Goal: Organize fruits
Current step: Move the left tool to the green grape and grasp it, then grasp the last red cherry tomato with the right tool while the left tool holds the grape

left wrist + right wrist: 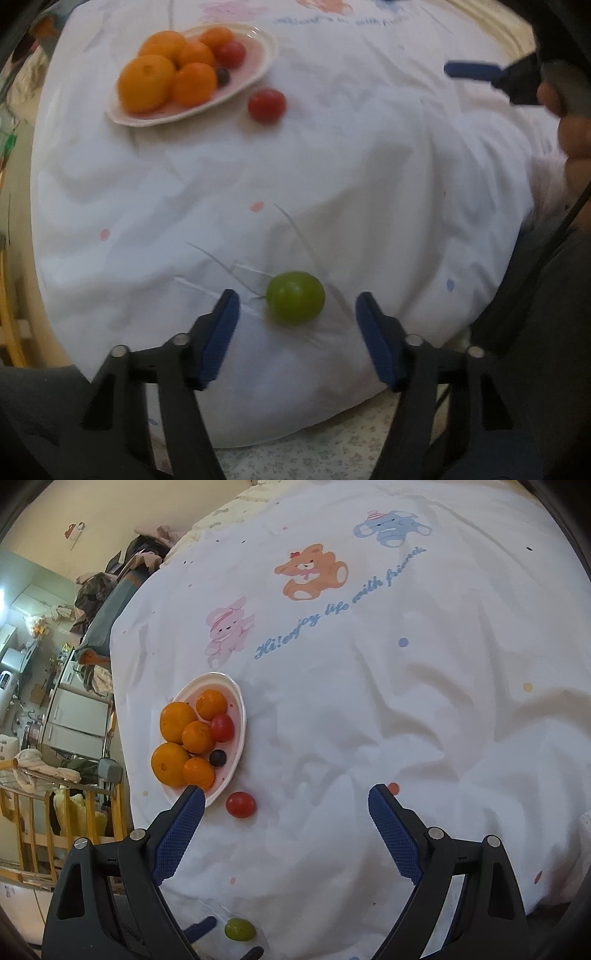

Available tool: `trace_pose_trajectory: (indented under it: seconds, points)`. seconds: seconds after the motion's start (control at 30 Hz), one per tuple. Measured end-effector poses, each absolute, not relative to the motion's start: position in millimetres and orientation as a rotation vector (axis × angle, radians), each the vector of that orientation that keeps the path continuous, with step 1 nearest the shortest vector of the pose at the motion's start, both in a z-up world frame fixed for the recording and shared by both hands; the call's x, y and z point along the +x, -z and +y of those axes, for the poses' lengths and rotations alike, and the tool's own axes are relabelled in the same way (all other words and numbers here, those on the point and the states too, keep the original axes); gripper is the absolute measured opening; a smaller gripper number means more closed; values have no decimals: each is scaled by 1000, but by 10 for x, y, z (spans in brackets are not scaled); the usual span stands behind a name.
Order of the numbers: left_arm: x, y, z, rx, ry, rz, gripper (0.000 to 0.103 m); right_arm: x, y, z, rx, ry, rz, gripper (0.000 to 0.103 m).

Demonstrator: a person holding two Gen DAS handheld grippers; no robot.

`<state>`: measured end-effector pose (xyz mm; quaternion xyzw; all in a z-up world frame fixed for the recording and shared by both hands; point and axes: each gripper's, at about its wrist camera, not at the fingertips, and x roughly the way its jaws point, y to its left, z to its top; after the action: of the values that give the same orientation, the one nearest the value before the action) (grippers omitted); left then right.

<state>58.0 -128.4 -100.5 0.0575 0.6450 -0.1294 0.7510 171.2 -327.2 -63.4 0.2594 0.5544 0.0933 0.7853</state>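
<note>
Plate (pixel 242 716): we count five oranges (pixel 178 722), one red tomato (pixel 222 727) and one dark grape (pixel 218 757) already on it, ahead of the right gripper's (pixel 286 805) left finger.

Loose tomato (pixel 241 805): on the sheet (pixel 369 720) just beside the plate, inside that gripper's wide-spread fingers, nearer the left one, untouched.

Green fruit (pixel 295 298): on the sheet between the left gripper's (pixel 297 308) parted fingertips, not yet clasped.

Status, we judge: mostly done; two pieces left.

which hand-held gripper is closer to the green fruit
Left. The left hand-held gripper is open around the green fruit. The right hand-held gripper is open farther off, near the plate.
</note>
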Motion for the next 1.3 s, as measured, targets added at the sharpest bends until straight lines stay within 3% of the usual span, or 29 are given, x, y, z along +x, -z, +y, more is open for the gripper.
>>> trace_pose_trajectory:
  seconds: [0.23,0.9,1.3]
  points:
    - [648,1066,-1280,135,277,1410,28,1697,622,-3348,581,-202,1187,92]
    - [1337,299,-267,-50,123,1274,27,1798,790,-2915,446,-232,1257,92]
    - [1636,655,68,-241,50,1355,27,1862,1113,-2052,69,-358,1311,92]
